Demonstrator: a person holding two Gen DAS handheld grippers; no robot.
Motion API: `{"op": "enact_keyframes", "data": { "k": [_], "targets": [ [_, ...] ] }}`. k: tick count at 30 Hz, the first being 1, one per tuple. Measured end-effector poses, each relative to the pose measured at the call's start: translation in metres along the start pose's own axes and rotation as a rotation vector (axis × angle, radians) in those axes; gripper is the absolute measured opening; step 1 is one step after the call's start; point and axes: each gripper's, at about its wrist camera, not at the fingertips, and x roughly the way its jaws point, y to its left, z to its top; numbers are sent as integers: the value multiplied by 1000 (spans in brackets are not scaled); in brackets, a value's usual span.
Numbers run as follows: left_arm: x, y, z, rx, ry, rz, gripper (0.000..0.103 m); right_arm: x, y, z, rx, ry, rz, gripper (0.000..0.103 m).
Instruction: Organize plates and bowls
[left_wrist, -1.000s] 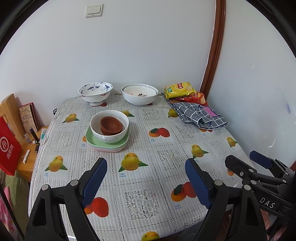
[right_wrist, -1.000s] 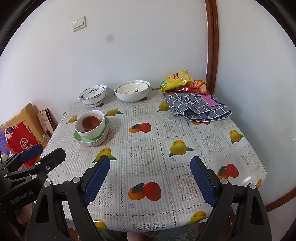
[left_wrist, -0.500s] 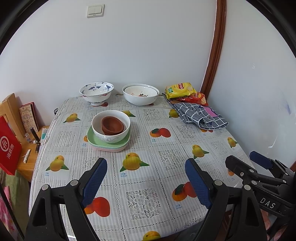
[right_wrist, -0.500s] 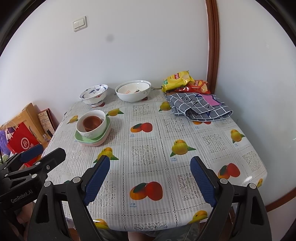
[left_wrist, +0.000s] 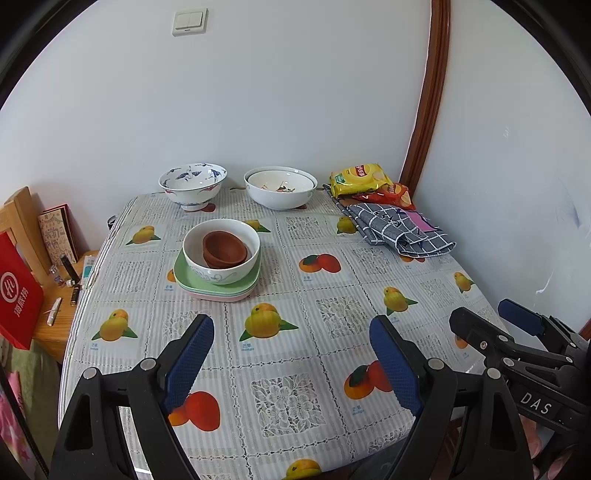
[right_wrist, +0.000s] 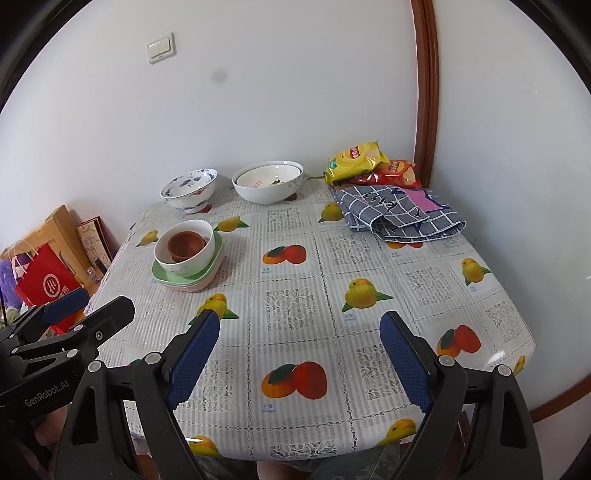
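Nearest, the left gripper (left_wrist: 291, 332) and right gripper (right_wrist: 299, 328) hang above the table's (left_wrist: 295, 369) near edge, jaws spread wide, empty. Further, at left, brown bowls (left_wrist: 224, 248) nest in a white bowl (left_wrist: 221, 254) on stacked plates (left_wrist: 218, 286). Against the wall stand a blue-patterned bowl (left_wrist: 192, 184) and a big white bowl (left_wrist: 280, 186).

My right gripper (right_wrist: 299, 345) hangs wide open and empty, well short of the white bowl (right_wrist: 186, 248) nesting brown bowls (right_wrist: 186, 244) on stacked plates (right_wrist: 184, 277).
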Motion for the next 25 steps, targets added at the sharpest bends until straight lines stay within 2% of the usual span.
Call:
{"op": "enact_keyframes", "data": {
  "k": [25],
  "targets": [
    [8, 2, 3, 11, 3, 19, 86, 10, 0, 4, -11, -3, 2, 88]
  ]
}}
